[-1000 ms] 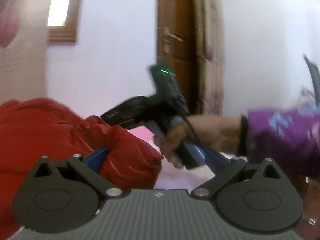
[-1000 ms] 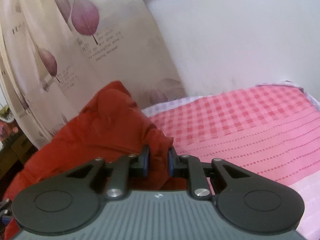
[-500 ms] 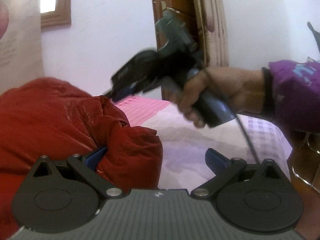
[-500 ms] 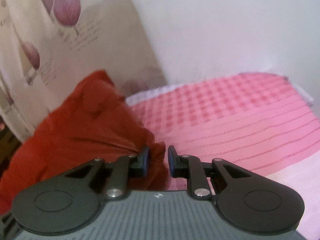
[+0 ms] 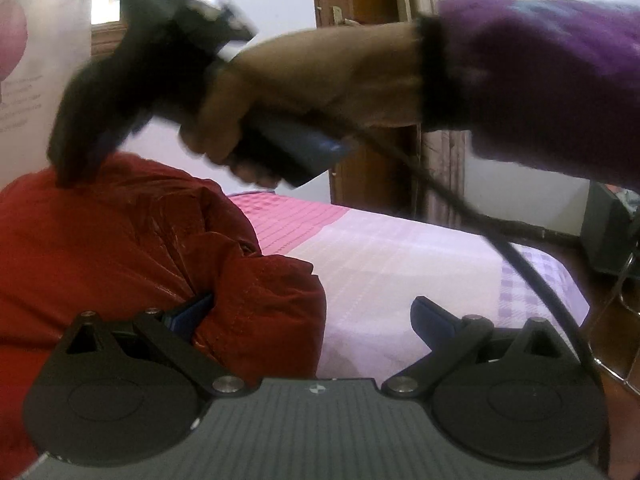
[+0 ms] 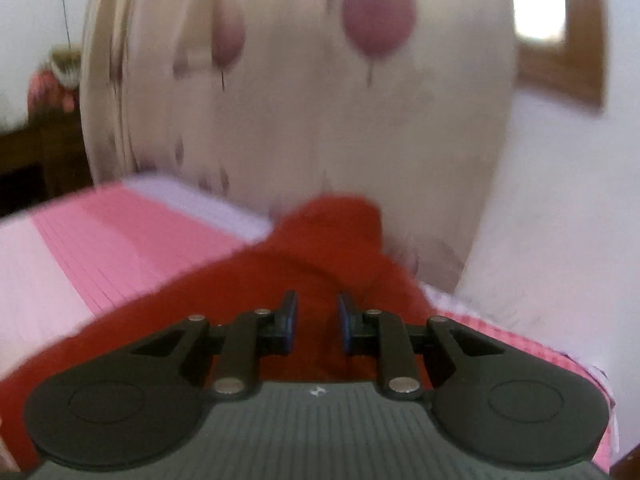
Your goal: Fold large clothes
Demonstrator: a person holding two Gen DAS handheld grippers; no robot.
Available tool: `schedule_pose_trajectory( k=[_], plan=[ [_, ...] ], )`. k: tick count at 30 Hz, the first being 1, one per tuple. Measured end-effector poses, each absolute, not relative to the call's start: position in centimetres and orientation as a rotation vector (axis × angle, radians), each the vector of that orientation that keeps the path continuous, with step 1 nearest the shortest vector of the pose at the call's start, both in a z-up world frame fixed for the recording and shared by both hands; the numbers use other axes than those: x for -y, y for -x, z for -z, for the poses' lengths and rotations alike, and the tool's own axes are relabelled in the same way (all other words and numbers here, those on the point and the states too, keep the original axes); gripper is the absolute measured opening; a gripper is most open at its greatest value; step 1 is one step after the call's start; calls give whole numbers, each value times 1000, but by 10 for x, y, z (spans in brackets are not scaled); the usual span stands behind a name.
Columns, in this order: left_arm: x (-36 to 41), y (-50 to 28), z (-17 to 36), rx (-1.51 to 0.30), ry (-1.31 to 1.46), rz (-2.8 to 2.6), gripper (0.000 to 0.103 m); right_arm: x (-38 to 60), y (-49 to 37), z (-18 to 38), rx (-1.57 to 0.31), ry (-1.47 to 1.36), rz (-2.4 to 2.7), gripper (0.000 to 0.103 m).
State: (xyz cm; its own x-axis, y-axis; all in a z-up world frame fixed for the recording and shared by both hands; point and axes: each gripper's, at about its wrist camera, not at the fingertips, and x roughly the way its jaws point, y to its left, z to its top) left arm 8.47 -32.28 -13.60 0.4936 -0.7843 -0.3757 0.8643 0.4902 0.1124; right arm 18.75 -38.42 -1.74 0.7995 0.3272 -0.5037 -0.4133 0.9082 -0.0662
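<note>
A puffy red jacket (image 5: 120, 248) lies bunched on the bed (image 5: 400, 264). My left gripper (image 5: 310, 304) stands wide open. A fold of the jacket bulges over its left finger (image 5: 192, 312), and its right finger (image 5: 428, 312) is bare above the sheet. A hand (image 5: 320, 80) in a purple sleeve (image 5: 540, 80) holds my right gripper (image 5: 74, 168) with its tip at the jacket's top. In the blurred right wrist view, the right gripper (image 6: 317, 312) has its pads close together with red jacket (image 6: 332, 232) cloth between them.
The bed sheet (image 6: 120, 240) is pink and lilac check. A pale curtain (image 6: 300, 120) with purple leaves hangs behind the jacket, beside a wood-framed window (image 6: 560, 20). A wooden door (image 5: 360, 0) stands past the bed. A black cable (image 5: 520, 264) trails from the right gripper.
The right gripper has risen and swung left across the left wrist view to the jacket's top. Its own view turned from the bed to the curtain. The left gripper stayed open.
</note>
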Motion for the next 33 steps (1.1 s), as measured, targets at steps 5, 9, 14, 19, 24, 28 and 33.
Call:
schedule_pose_trajectory(
  k=[5, 9, 14, 19, 24, 28, 33],
  plan=[
    [322, -85, 140, -270, -302, 1022, 102, 380, -225, 45, -673, 196, -400, 17],
    [320, -85, 142, -271, -291, 1029, 102, 380, -241, 60, -756, 193, -422, 16],
    [322, -88, 143, -293, -287, 1035, 102, 380, -247, 78, -790, 171, -427, 16],
    [323, -93, 141, -324, -265, 1046, 102, 376, -255, 94, -798, 187, -415, 15],
    [322, -98, 142, -345, -240, 1059, 102, 378, -258, 109, -781, 141, -412, 13],
    [324, -99, 141, -360, -245, 1061, 101, 388, -256, 120, -714, 73, -403, 12],
    [325, -98, 137, -345, -270, 1056, 102, 406, -243, 100, -689, 16, -376, 17]
  ],
)
